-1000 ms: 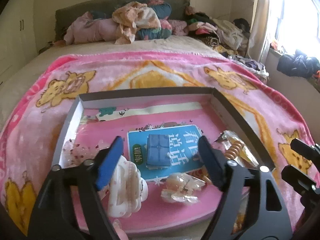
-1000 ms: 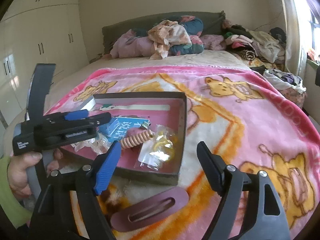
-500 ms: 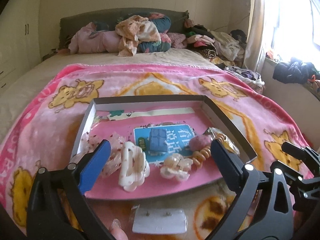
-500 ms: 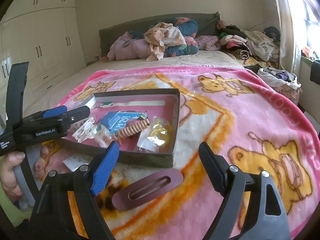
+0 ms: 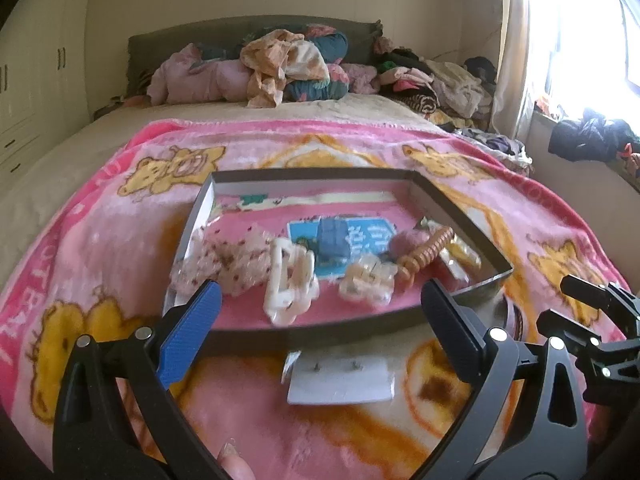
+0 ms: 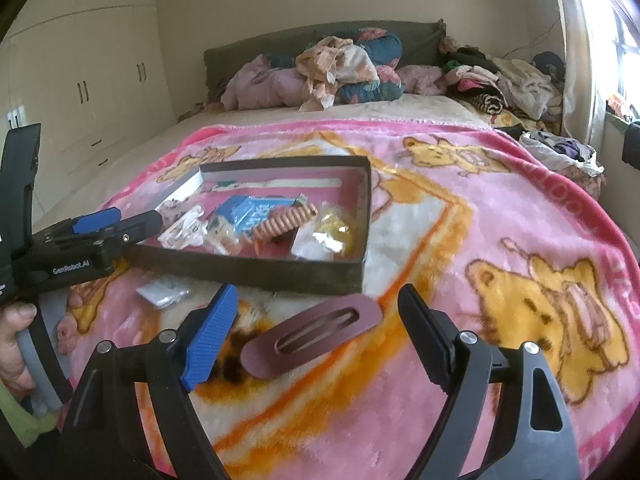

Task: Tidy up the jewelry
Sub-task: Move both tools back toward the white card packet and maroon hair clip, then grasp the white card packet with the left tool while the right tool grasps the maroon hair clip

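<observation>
The left gripper [image 5: 320,332] hovers low over the pink cartoon-bear blanket [image 5: 100,240], its jaws spread wide with nothing between the pads; they have just been opening. Just ahead of its fingertips, on the blanket, lies a small white earring card [image 5: 340,384] with two studs, touching neither finger. The right gripper [image 6: 318,332] also stands spread and empty, and between and just beyond its fingers a mauve oval hair clip [image 6: 312,336] rests flat on the blanket, untouched

Beyond the card and clip sits the shallow grey box lid [image 5: 256,336] with a pink floor, serving as the tray. Inside, from left to right in the left wrist view: a speckled translucent claw clip [image 5: 228,260], a white claw clip [image 5: 290,288], a clear claw clip [image 5: 366,284], a coiled orange hair tie [image 5: 426,254] and a crinkled clear packet [image 5: 460,260] against the right wall, with a blue printed card [image 5: 360,236] behind them

Farther off, heaped clothes [image 5: 280,64] lie against the headboard
</observation>
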